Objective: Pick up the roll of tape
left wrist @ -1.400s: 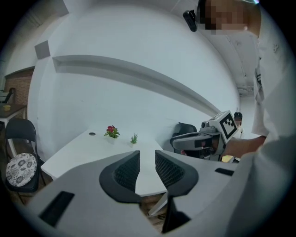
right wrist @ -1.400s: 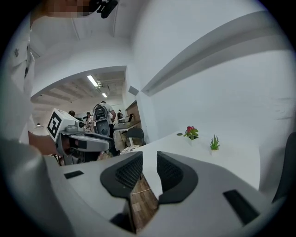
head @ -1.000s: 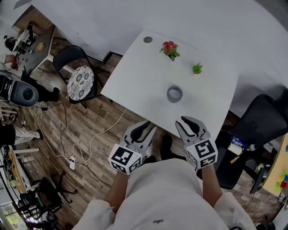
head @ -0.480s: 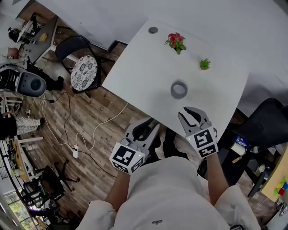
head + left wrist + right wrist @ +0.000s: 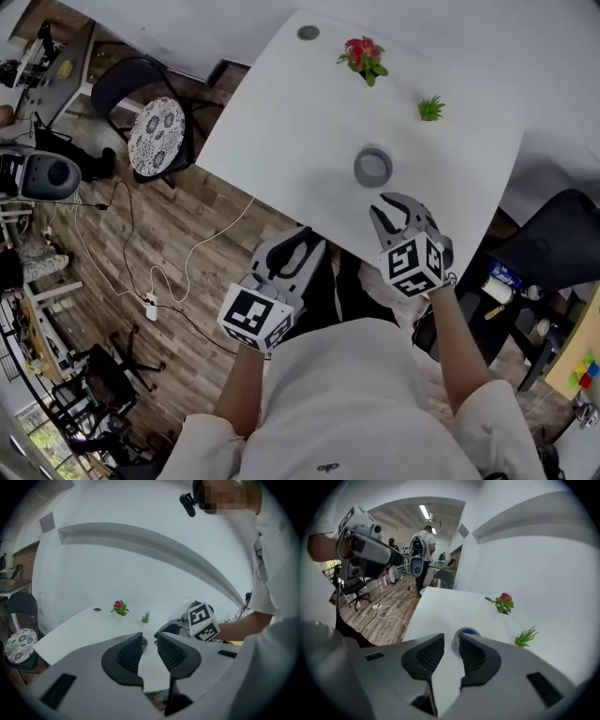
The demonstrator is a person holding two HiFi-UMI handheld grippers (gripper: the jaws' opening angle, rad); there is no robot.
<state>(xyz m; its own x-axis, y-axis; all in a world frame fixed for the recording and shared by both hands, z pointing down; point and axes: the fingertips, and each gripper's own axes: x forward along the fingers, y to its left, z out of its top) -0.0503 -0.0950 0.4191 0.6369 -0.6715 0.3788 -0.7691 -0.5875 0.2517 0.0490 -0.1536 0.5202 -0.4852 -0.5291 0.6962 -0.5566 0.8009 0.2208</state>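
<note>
Right gripper (image 5: 395, 212) has been brought nearer the tape (image 5: 373, 167), jaws parted, nothing held. Left gripper (image 5: 298, 251) is kept back, parted, empty. Approach is judged underway.

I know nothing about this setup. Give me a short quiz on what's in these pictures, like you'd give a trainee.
1. True or false: the roll of tape lies on the white table, touched by neither gripper.
2. Which is nearer the tape: A, the left hand-held gripper, or B, the right hand-held gripper?
3. How many small plants stand on the table?
Key: 1 true; 2 B; 3 two.
</note>
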